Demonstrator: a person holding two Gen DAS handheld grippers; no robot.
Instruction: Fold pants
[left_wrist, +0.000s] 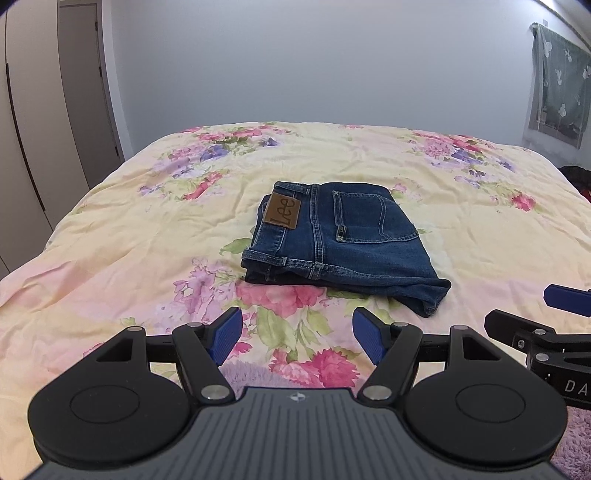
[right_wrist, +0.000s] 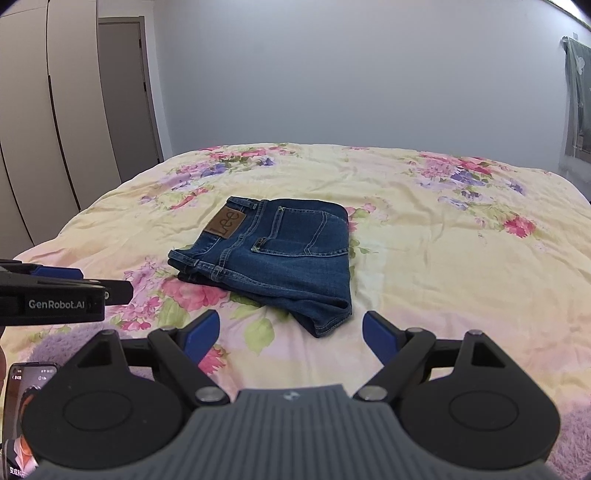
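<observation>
Your jeans (left_wrist: 343, 236) lie folded into a thick, roughly square bundle near the middle of the bed (left_wrist: 110, 236), resting on the flowered quilt and well clear of both tongs. The waistband runs along the bundle's left edge, from the far side toward you, with the brown leather patch (left_wrist: 282, 211) at its far end. The long axis of the bundle runs from that waistband edge across to the right, where a folded edge closes it off. A back pocket (left_wrist: 364, 218) faces up, stitched in pale thread. At the near right corner a hemmed leg end (left_wrist: 432, 299) sticks out past the stack and points toward you. The denim is dark blue, heavy and faintly faded along the seams; the layers show as darker bands under the waistband edge.

The quilt is soft, pale yellow and pink cotton, creased, printed with pink and purple blossoms and green leaves. A strip of fuzzy lilac blanket (right_wrist: 576, 424) lies at the near edge.

Your left tongs (left_wrist: 297, 338) stand spread wide with nothing between the ribbed blue pads (left_wrist: 225, 338), held short of the jeans. Your right tongs (right_wrist: 291, 338) are likewise released and empty, just short of the hemmed corner. A phone (right_wrist: 27, 384) shows at the lower left of the right view.
</observation>
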